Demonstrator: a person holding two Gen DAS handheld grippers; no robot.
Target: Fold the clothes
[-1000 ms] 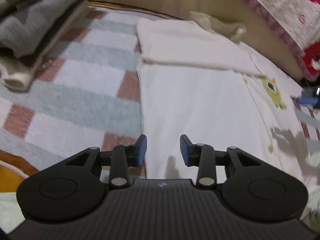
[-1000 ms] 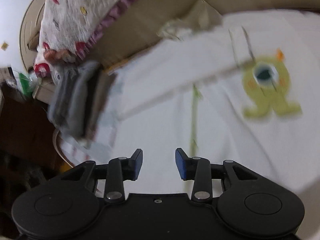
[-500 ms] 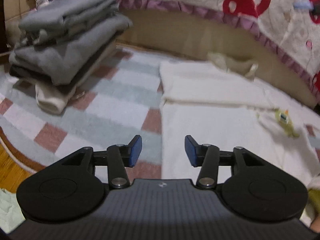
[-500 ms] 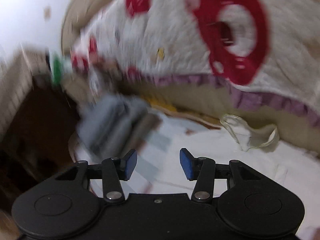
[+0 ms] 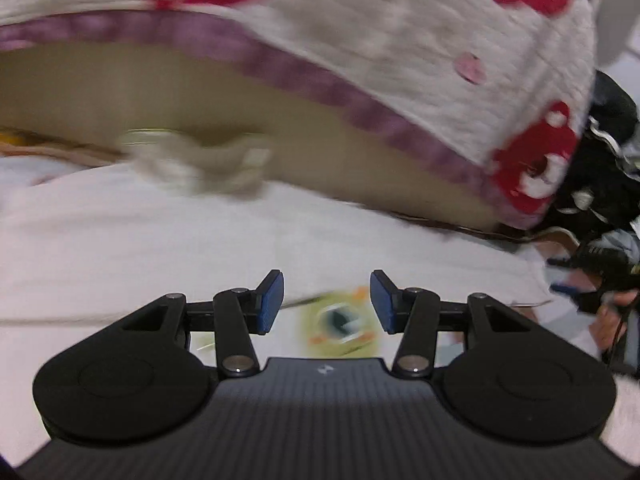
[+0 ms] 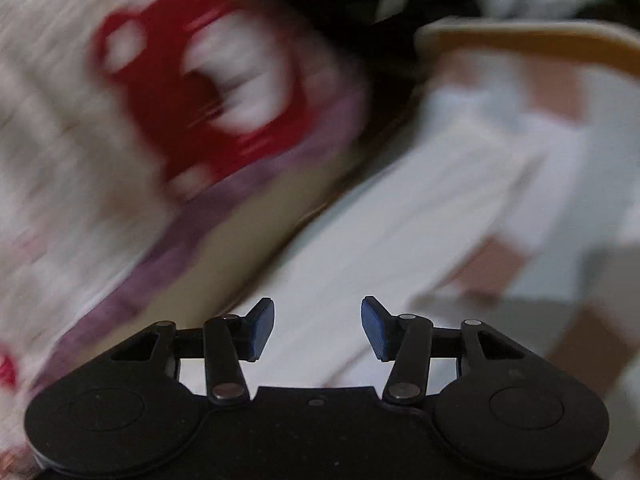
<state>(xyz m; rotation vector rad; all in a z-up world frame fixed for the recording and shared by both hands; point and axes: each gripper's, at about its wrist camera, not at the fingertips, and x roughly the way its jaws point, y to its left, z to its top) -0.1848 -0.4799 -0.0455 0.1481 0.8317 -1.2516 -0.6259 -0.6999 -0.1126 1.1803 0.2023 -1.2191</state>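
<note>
A white garment [image 5: 168,240] lies spread flat, with a green monster print [image 5: 340,322] on it. My left gripper [image 5: 326,302] is open and empty, held just above the print. In the right wrist view the same white garment [image 6: 400,240] runs up to a sleeve at the right. My right gripper [image 6: 318,328] is open and empty above the garment's edge. Both views are blurred by motion.
A quilt with red figures and a purple border [image 5: 400,40] hangs over a tan bed side [image 5: 160,92]; it fills the left of the right wrist view [image 6: 120,140]. A crumpled pale cloth [image 5: 192,160] lies at the bed's foot. The checked rug [image 6: 560,184] lies beneath.
Both grippers have swung to the right. The grey stack has left both views. The left gripper now points at the print and the bed side; the right faces the quilt and sleeve.
</note>
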